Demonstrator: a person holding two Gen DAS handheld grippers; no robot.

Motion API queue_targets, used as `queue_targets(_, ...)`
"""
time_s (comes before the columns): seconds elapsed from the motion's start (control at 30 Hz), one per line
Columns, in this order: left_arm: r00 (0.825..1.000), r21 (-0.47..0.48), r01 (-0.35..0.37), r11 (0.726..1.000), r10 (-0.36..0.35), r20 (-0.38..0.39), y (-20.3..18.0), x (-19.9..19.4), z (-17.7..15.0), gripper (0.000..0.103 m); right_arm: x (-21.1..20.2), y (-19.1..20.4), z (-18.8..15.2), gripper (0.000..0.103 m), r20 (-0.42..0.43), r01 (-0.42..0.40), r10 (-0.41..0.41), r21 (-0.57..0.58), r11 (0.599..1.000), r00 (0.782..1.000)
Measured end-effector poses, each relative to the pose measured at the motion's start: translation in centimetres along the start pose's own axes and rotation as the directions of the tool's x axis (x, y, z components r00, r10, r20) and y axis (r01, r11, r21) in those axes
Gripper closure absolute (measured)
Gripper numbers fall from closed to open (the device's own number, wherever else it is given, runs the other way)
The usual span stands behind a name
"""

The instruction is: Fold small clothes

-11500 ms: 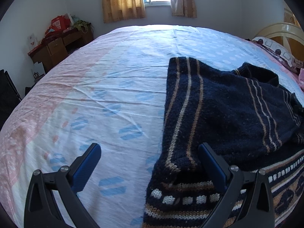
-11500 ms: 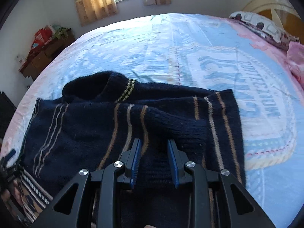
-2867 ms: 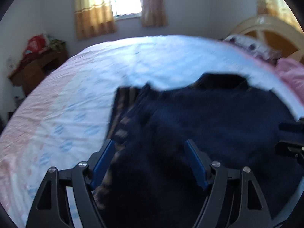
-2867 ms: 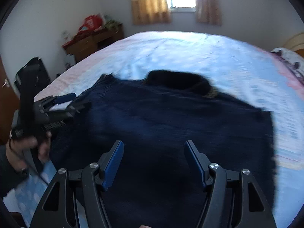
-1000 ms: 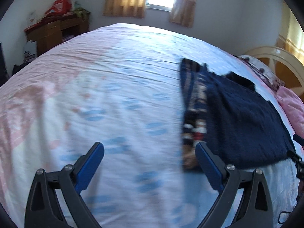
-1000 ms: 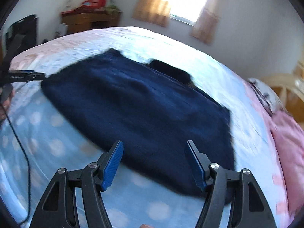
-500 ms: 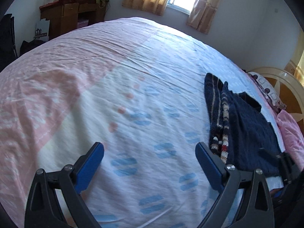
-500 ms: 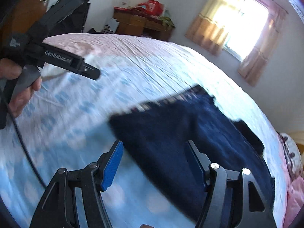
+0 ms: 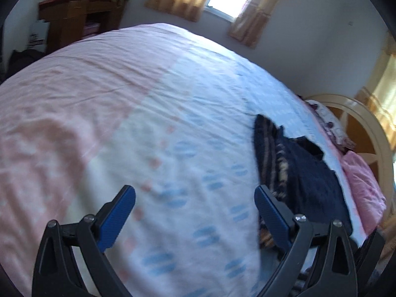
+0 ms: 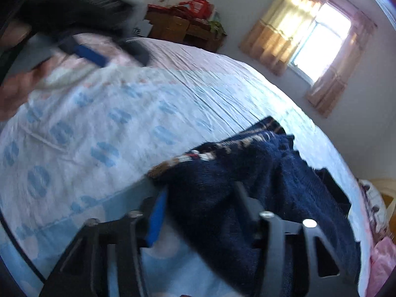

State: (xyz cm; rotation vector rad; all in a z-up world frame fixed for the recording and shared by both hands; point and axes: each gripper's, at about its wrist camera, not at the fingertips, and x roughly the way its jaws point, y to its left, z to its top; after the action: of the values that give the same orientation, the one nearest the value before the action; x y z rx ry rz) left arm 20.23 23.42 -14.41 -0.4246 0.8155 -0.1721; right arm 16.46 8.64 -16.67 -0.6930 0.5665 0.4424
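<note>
Right gripper (image 10: 198, 205) has just been closing its jaws around the near edge of the navy sweater (image 10: 259, 188), a thick fold of knit between the pads; whether it is pinched firm I cannot tell through the blur. Left gripper (image 9: 193, 212) gapes wide with nothing in it, over bare bedsheet (image 9: 148, 123), the sweater lying at its three o'clock. Judging by this, another fold is starting. Next, the right needs a sure grip before lifting that edge across toward twelve o'clock, with the left steadying the pile.
</note>
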Motion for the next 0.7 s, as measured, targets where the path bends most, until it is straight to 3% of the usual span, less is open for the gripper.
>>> queue_targets(0.03, 1.000, 0.007, 0.027, 1.000, -0.027, 0.001, -0.3, 0.4, 0.4, 0.004, 0.0, 0.2, 0.0, 0.085, -0.002, -0.003, 0.003, -0.001, 1.000, 1.000)
queue_targets(0.1, 0.997, 0.034, 0.078, 0.996, -0.078, -0.015, -1.2, 1.6, 1.3, 0.004, 0.0, 0.2, 0.0, 0.089, -0.006, -0.005, 0.005, 0.017, 1.000, 1.000)
queue_targets(0.2, 0.986, 0.077, 0.161, 0.984, -0.156, -0.062, -3.1, 3.7, 2.3, 0.004, 0.0, -0.5, -0.2, 0.089, -0.008, -0.030, 0.030, 0.054, 0.998, 1.000)
queue_targets(0.3, 0.979, 0.101, 0.186, 0.977, -0.176, -0.102, -4.9, 6.1, 3.3, 0.004, -0.1, -0.5, -0.3, 0.089, -0.006, -0.030, 0.030, 0.061, 0.998, 1.000)
queue_targets(0.37, 0.971, 0.104, 0.210, 0.972, -0.196, -0.135, -5.7, 8.0, 4.0, 0.004, 0.0, -0.2, -0.2, 0.079, -0.012, 0.000, 0.000, 0.046, 0.999, 1.000)
queue_targets(0.43, 0.967, 0.081, 0.211, 0.974, -0.196, -0.160, -6.0, 9.6, 4.5, 0.004, 0.1, 0.3, -0.1, 0.054, -0.018, 0.046, -0.045, 0.019, 0.999, 0.999)
queue_targets(0.57, 0.949, 0.037, 0.246, 0.968, -0.233, -0.212, -6.5, 11.5, 4.8, 0.004, 0.3, 0.7, 0.0, 0.055, -0.014, 0.039, -0.039, -0.003, 0.999, 0.999)
queue_targets(0.6, 0.945, 0.041, 0.256, 0.966, -0.241, -0.222, -6.8, 11.8, 4.8, 0.004, 0.4, 0.2, -0.1, 0.060, -0.017, 0.010, -0.010, 0.019, 1.000, 1.000)
queue_targets(0.63, 0.941, 0.046, 0.265, 0.963, -0.248, -0.229, -7.1, 12.0, 4.8, 0.004, 0.5, -0.1, -0.1, 0.076, -0.021, -0.016, 0.017, 0.036, 0.999, 1.000)
queue_targets(0.7, 0.930, 0.048, 0.306, 0.951, -0.287, -0.231, -7.8, 12.5, 4.8, 0.004, 0.5, -0.3, -0.2, 0.082, -0.023, -0.018, 0.019, 0.045, 0.999, 1.000)
